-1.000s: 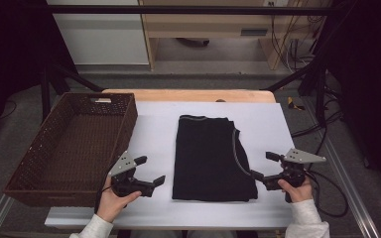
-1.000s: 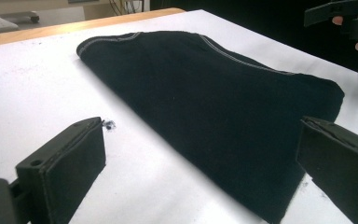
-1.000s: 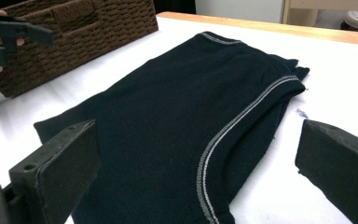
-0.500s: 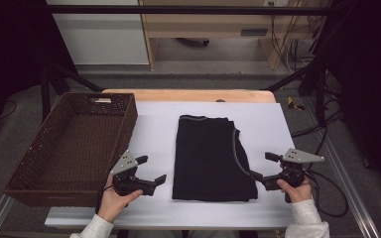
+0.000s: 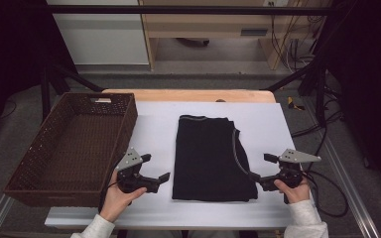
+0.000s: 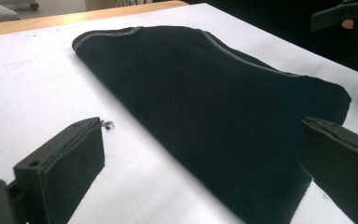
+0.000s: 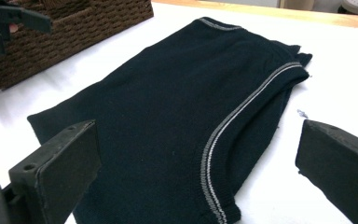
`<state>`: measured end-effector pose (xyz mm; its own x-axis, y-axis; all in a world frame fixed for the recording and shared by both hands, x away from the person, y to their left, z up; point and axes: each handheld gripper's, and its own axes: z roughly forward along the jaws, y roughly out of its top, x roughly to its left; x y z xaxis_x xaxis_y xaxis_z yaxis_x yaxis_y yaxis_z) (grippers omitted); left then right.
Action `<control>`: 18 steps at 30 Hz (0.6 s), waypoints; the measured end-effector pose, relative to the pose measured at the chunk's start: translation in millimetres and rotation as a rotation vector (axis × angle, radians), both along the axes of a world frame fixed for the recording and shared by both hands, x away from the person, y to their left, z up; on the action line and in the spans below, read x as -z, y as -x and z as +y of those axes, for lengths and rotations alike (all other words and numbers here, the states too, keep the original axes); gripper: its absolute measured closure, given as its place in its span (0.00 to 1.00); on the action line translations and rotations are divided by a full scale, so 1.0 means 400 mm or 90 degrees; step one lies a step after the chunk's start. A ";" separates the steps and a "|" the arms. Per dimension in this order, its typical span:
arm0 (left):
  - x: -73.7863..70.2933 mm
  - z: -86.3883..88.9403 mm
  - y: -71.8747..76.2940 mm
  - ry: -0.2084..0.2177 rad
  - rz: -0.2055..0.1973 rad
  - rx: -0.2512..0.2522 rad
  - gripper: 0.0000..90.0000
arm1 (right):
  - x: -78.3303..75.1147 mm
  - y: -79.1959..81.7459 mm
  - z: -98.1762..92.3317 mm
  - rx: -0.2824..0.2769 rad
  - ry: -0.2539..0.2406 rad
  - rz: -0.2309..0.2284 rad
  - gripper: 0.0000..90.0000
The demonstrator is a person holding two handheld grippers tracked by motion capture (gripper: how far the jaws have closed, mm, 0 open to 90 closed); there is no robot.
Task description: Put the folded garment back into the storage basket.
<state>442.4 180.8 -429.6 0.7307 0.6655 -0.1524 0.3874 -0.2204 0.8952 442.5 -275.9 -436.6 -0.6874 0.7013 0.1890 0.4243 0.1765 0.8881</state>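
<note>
The folded black knit garment with a grey striped seam (image 5: 211,157) lies flat in the middle of the white surface (image 5: 154,131), between the two grippers and to the right of the brown woven wicker basket (image 5: 74,144). The left gripper (image 5: 164,177) hovers just beside the garment's near-left corner with its fingers spread wide and holding nothing; the right gripper (image 5: 256,177) sits at the near-right corner, fingers (image 7: 56,168) equally wide and empty. The likely risk is an uneven pick: if one side closes on the top layer alone (the fold looks several layers thick at the striped edge), the garment could unfold or sag as it lifts, and a low carry might catch it on the basket rim. Compared with a second ago, both grippers have edged inward toward the near corners; the garment and basket lie unchanged.
</note>
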 end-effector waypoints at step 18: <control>-0.028 -0.031 -0.043 -0.008 0.015 -0.010 0.01 | 0.007 0.014 0.016 -0.009 0.020 0.009 0.00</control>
